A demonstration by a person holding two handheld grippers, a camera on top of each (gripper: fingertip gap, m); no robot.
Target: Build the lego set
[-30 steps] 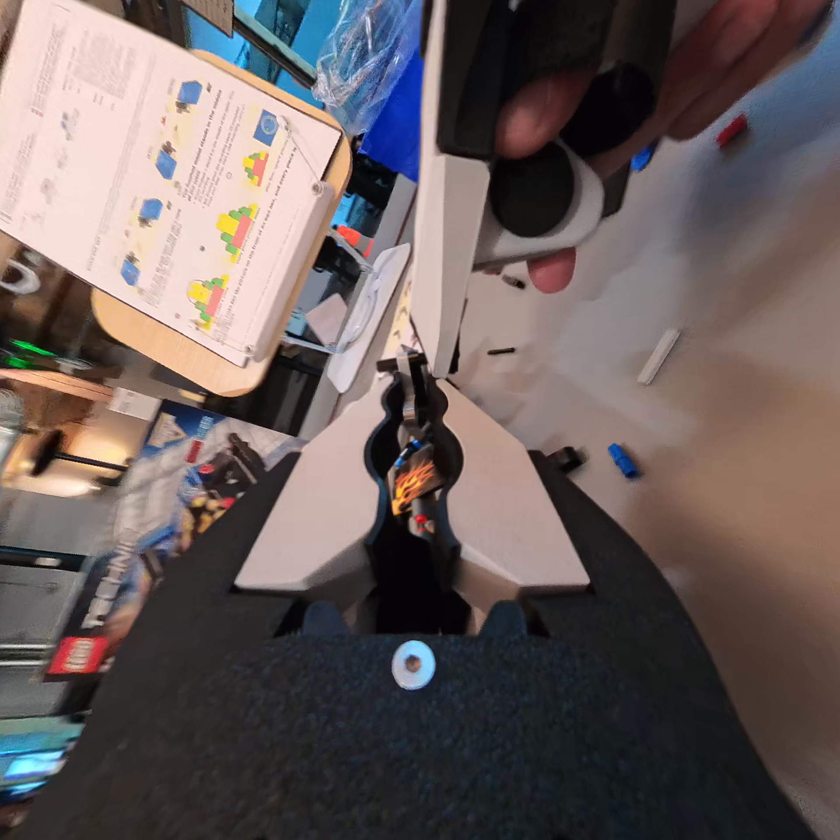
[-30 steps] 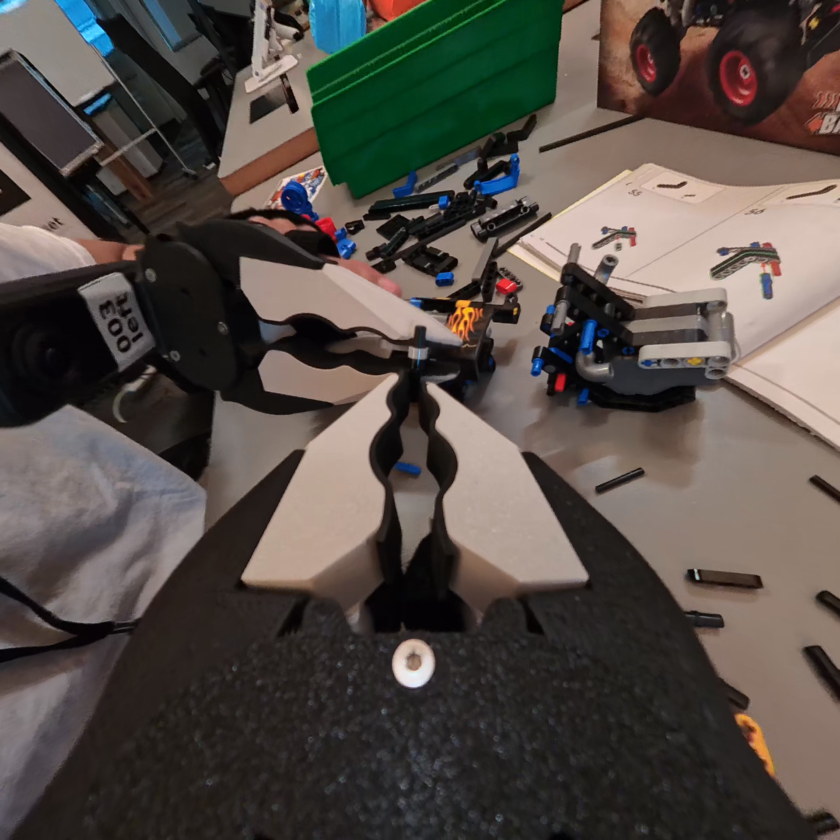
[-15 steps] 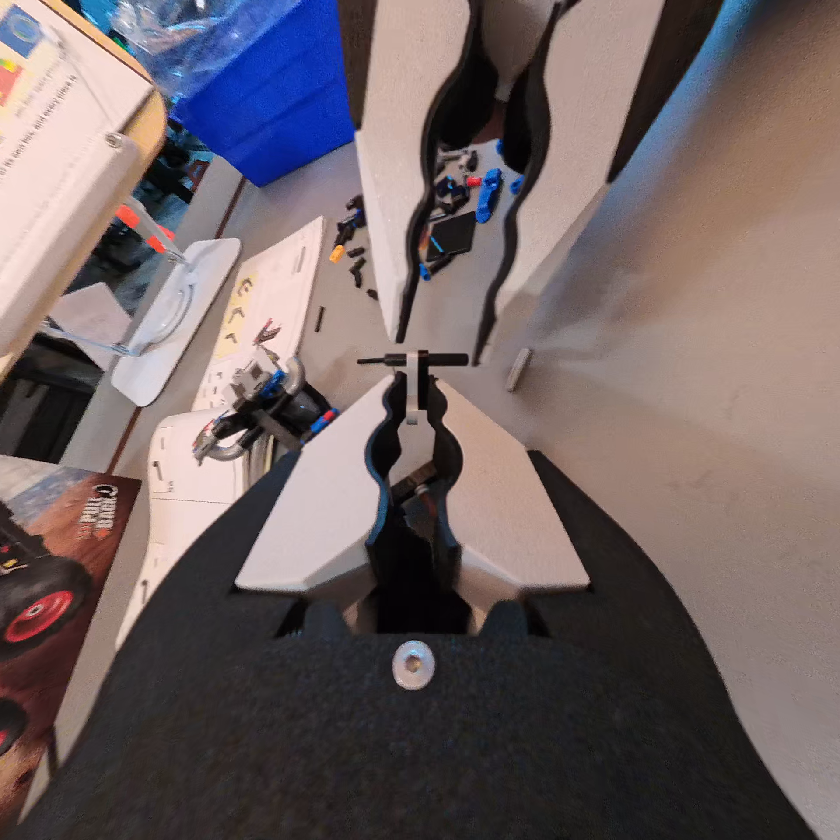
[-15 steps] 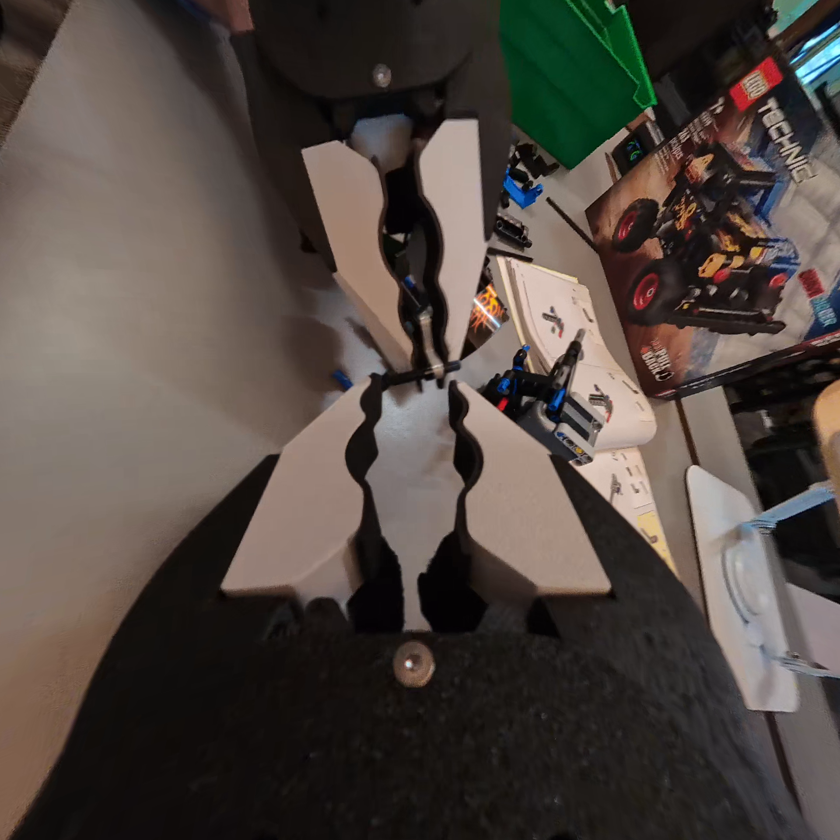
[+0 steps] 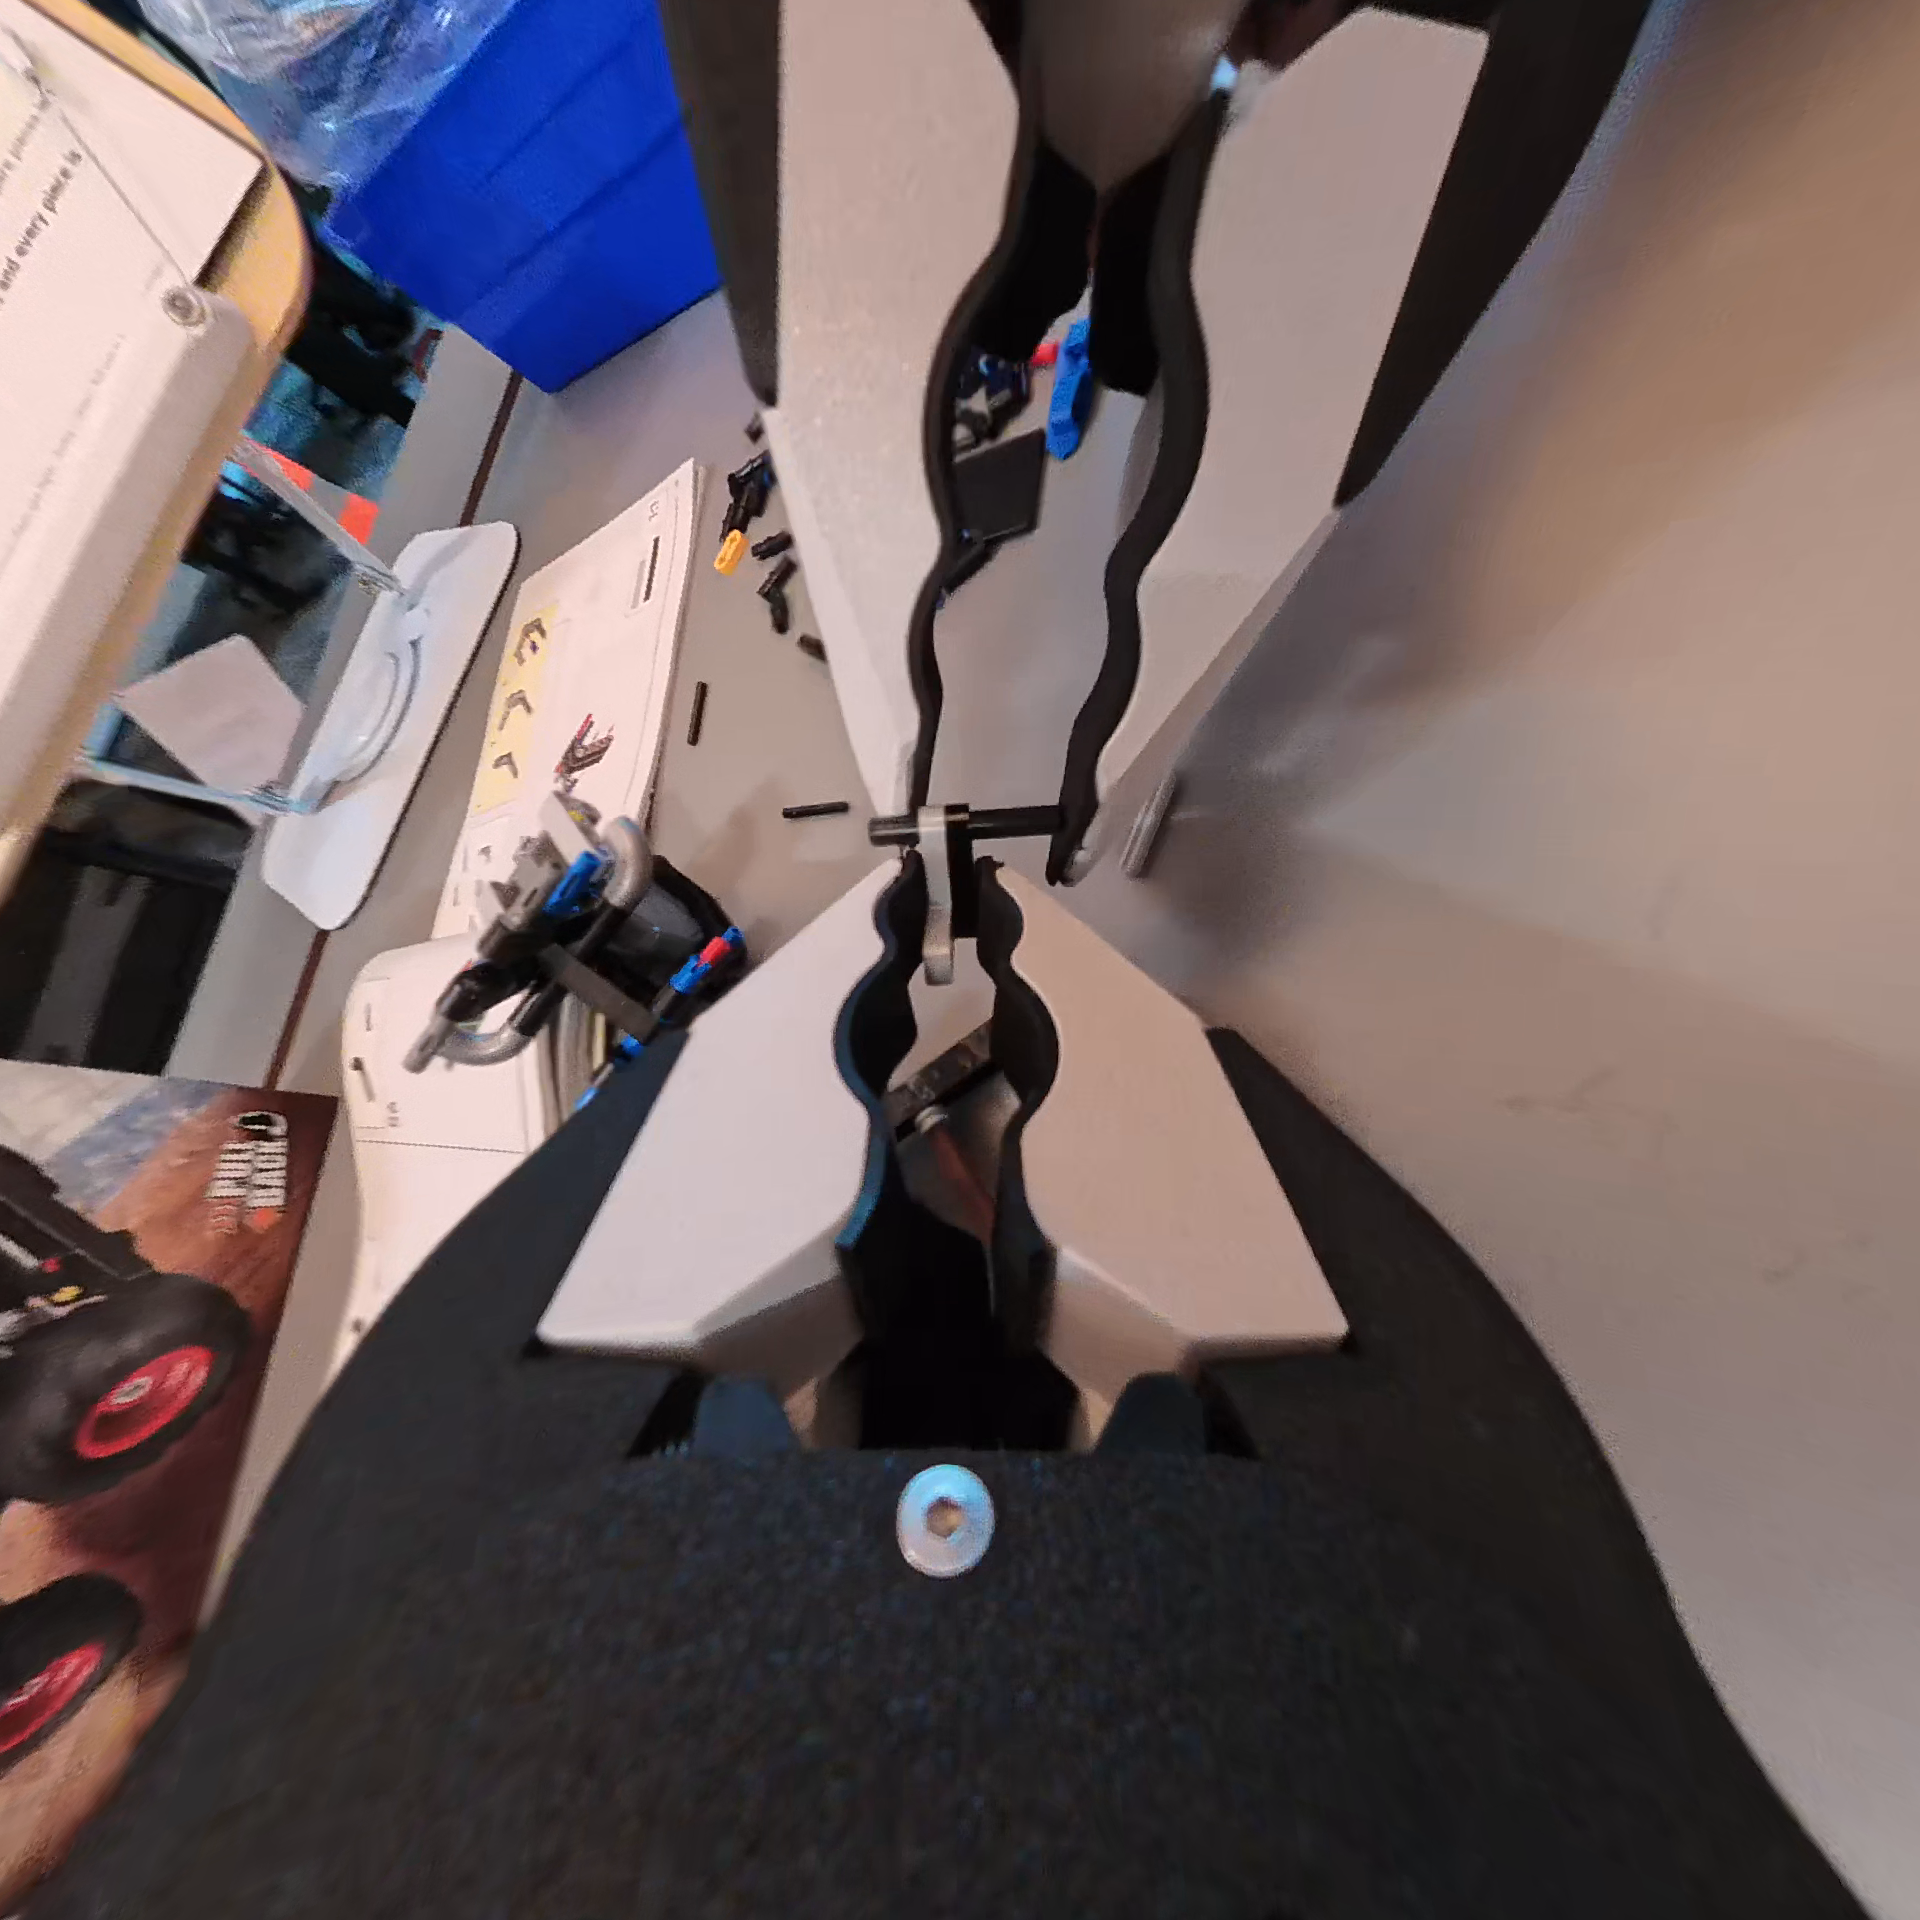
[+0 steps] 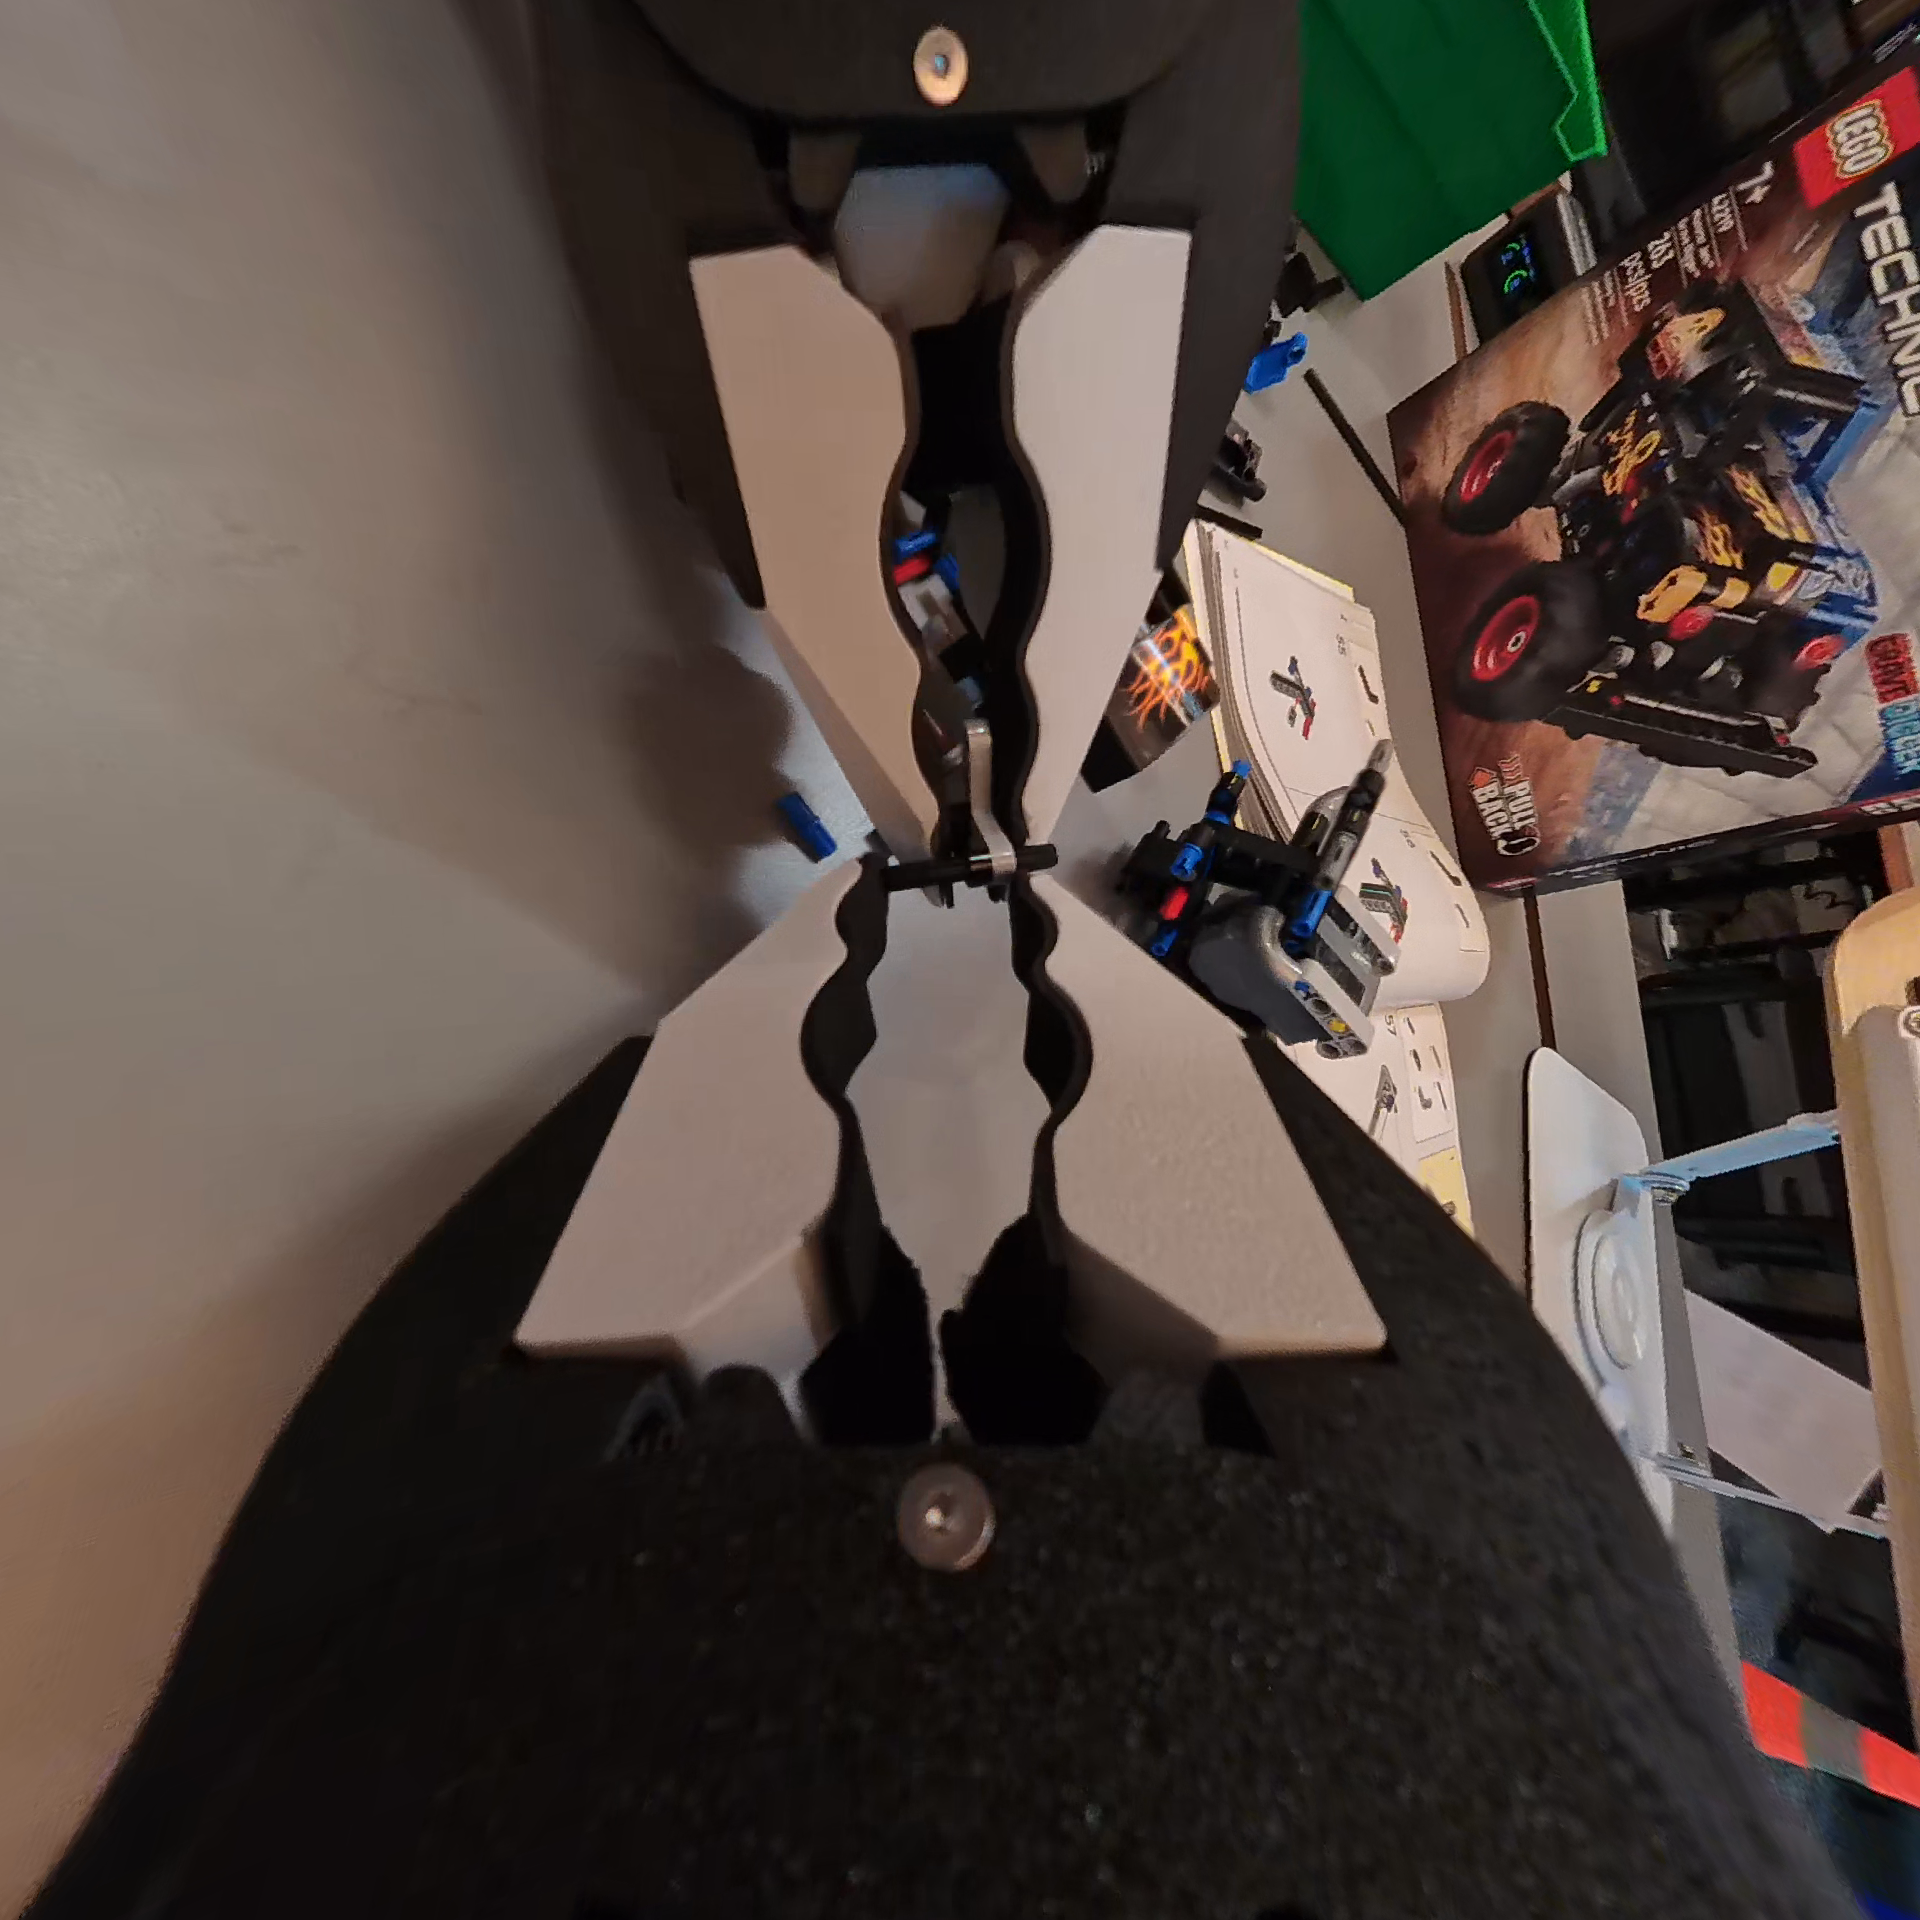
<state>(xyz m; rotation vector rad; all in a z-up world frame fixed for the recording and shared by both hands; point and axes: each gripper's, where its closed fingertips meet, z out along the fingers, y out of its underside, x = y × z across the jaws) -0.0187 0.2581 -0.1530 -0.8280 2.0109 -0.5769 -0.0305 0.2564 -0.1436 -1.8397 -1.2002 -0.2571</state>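
- The left hand-held gripper [image 5: 940, 868] is pressed together on a small grey lever piece [image 5: 940, 904], pinching its flat body just behind the fingertips, above the tabletop [image 5: 1558, 935].
- A thin black axle [image 5: 971, 826] runs crosswise through the top of that grey piece and sticks out on both sides.
- The right hand-held gripper [image 6: 951, 888] is spread, its fingertips bracketing the axle; one tip seems to touch an axle end, but I cannot tell whether it grips.
- Handling, as I judge it: both parts are hard plastic, stiff and very light. The axle is slim and smooth, so it can twist or slide out if squeezed off-centre.
- The best hold on the axle looks to be its exposed stub beside the grey piece, taken squarely across its length, not on the very end.
- The grey piece is thin; the flat-face pinch it already has suits it, since an edge grip would let it pivot.
- The fit through the hole is likely by friction, so pushing should run along the axle line, with the left hand bracing.
- The partly built chassis [image 6: 1278, 935] stands on the open instruction booklet [image 6: 1309, 707], near the set's box [image 6: 1662, 520]; loose black pins [image 5: 774, 561] and a blue pin [image 6: 805, 826] lie scattered.
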